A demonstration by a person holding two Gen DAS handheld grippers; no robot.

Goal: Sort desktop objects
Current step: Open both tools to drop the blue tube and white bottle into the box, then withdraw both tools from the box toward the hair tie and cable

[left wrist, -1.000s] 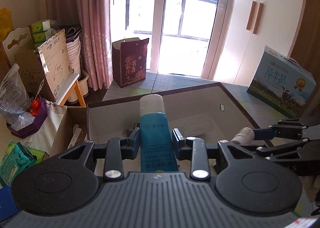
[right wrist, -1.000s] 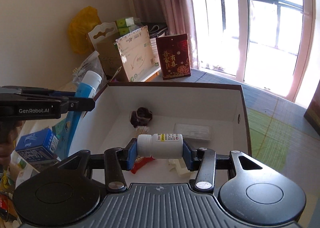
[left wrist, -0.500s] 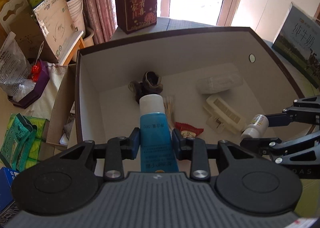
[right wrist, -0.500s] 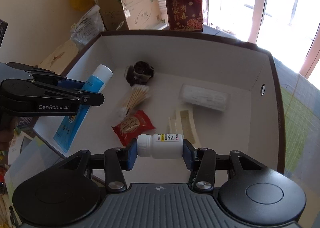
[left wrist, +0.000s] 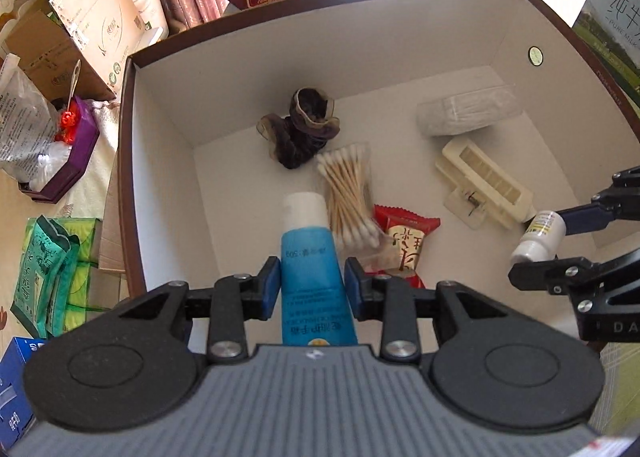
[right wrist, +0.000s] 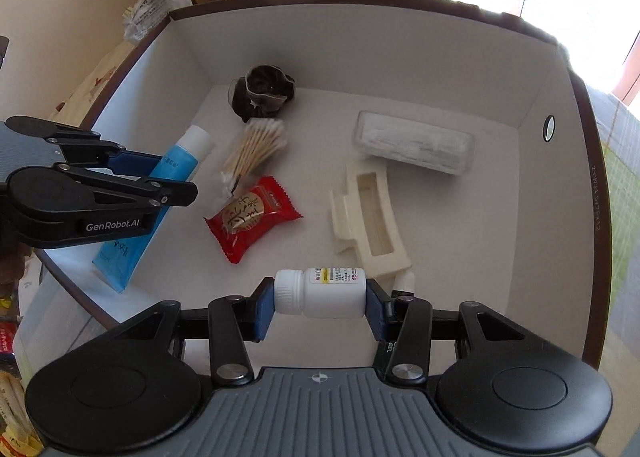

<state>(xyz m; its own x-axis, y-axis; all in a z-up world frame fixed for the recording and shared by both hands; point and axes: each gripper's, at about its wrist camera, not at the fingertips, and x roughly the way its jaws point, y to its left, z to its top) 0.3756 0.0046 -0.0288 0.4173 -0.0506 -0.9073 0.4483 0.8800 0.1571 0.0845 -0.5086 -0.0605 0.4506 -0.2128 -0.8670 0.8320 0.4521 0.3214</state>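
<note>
Item, far left: left gripper [left wrist: 312, 281], pads pinched on a blue tube [left wrist: 314, 281] with its white cap pointing into the storage box [left wrist: 168, 129]; the tube hangs over the box's near-left floor, and whether it touches the floor cannot be told. Item, centre of the box floor, already deposited: dark hair scrunchie [left wrist: 304, 129] by the back wall, bundle of cotton swabs [left wrist: 350, 193] just in front of it, red snack packet [right wrist: 252, 219] touching the swabs' near end, cream hair clip [right wrist: 370, 225], clear packet of white sticks [right wrist: 414, 145] behind the clip. Item, right: right gripper [right wrist: 320, 299], clamped end to end on a white pill bottle [right wrist: 322, 293] held sideways above the near floor, just beside the clip (a small white dropper-like piece pokes out by the clip). Step in hand, judged: placing both held articles in the box. Next move likely calls for lowering each onto bare floor, then spreading the jaws.
</note>
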